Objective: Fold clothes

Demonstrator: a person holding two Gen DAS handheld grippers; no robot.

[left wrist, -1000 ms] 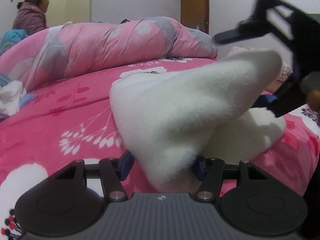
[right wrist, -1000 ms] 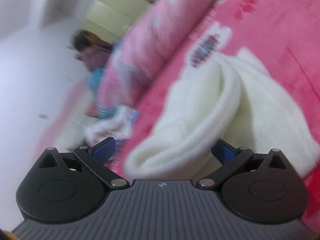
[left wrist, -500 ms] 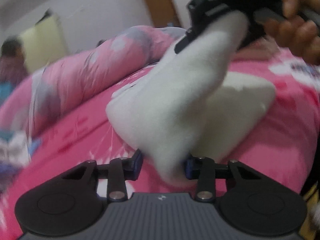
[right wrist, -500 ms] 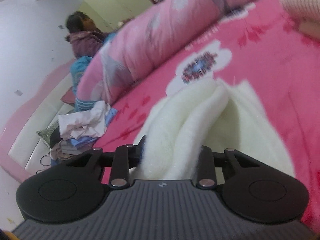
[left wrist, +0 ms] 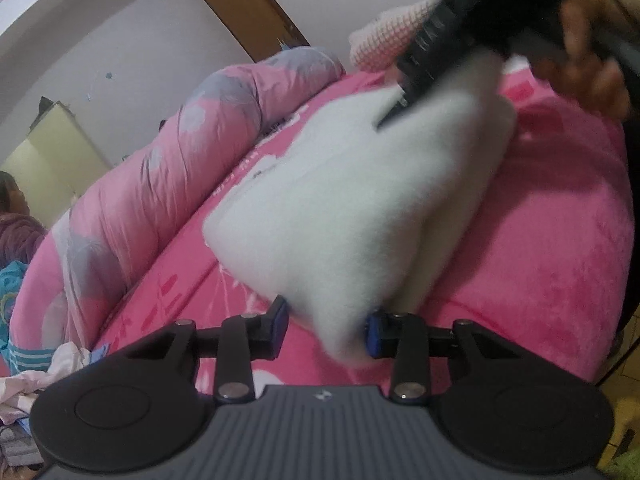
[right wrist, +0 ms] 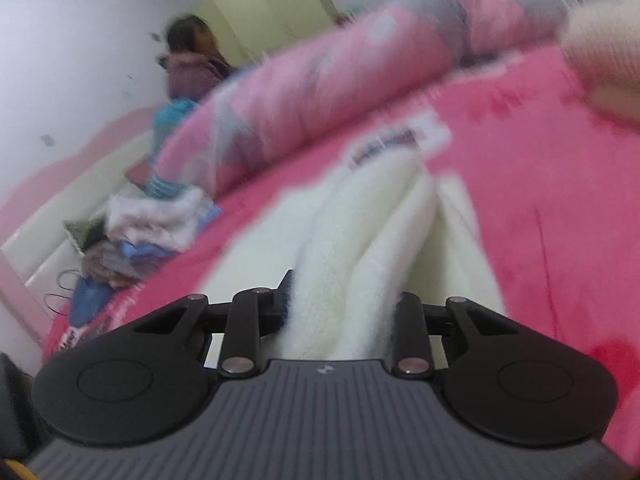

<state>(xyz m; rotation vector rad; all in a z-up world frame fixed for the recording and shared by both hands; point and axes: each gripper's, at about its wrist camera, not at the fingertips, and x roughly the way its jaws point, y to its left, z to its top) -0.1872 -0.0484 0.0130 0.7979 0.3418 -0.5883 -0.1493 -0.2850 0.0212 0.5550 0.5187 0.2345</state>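
A white fleecy garment (left wrist: 352,200) lies partly lifted over the pink bed (left wrist: 552,248). My left gripper (left wrist: 326,326) is shut on its near corner, between the blue pads. My right gripper (right wrist: 342,312) is shut on a bunched fold of the same garment (right wrist: 360,248). In the left wrist view the right gripper (left wrist: 452,36) shows blurred at the top right, holding the garment's far end above the bed. The rest of the garment drapes down onto the bed between the two grippers.
A rolled pink quilt (left wrist: 168,184) runs along the back of the bed. A cream knitted item (right wrist: 604,56) lies at the far right. A pile of clothes (right wrist: 136,240) sits at the bed's left. A person (right wrist: 192,60) sits behind the quilt.
Both grippers have swung with the garment, and the views have tilted. The right gripper closed on the fold from open a second ago. The garment's far end is lifted higher.
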